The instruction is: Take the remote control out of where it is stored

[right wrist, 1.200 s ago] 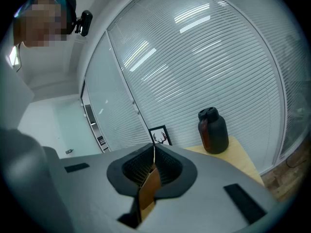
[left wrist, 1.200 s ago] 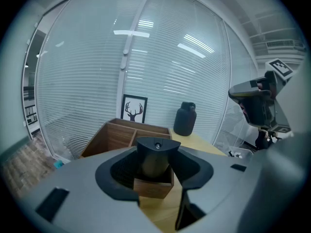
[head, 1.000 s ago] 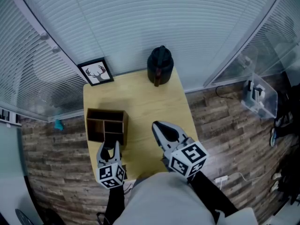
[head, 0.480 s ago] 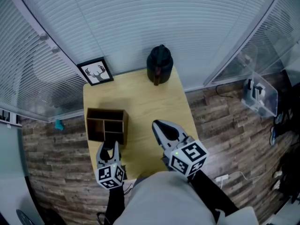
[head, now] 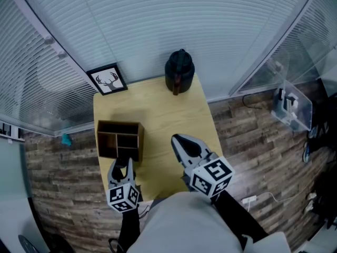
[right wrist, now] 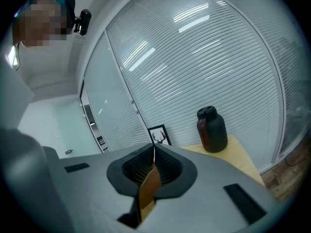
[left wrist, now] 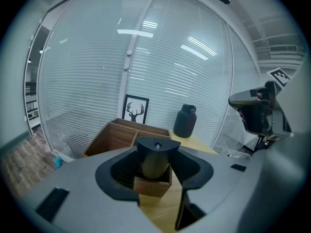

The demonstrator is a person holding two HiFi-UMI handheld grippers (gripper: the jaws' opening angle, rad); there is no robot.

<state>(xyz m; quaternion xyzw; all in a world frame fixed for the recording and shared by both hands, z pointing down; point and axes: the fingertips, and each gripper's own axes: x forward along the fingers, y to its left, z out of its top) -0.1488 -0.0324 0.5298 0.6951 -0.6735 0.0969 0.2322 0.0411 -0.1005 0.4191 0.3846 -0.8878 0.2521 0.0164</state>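
Head view with both gripper views: the pause before the grasp. Nearest to us, the left gripper (head: 123,166) hangs over the near edge of the wooden organiser (head: 119,124). Its jaws stand wide, and in its own view we see ribbed pad on either side of a dark upright object. We take this object for the remote control (left wrist: 154,159). It stands on end in the small near compartment, between the jaws but clear of both pads. In the head view the gripper covers it.

Just to the right, the right gripper (head: 177,140) hovers above the bare table (head: 158,109). Its jaws are pressed together to a thin seam and hold nothing.

Compared with the head views of the last second, we find no shift in either gripper or in any object. We read this as a hold at the end of the approach. The remote control remains in its storage, and the closing of the left jaws and the lift are not yet done.

Farther back stand a framed deer picture (head: 108,81) and a dark jug (head: 179,71), well apart from the organiser. Behind them hang the window blinds (head: 158,25).
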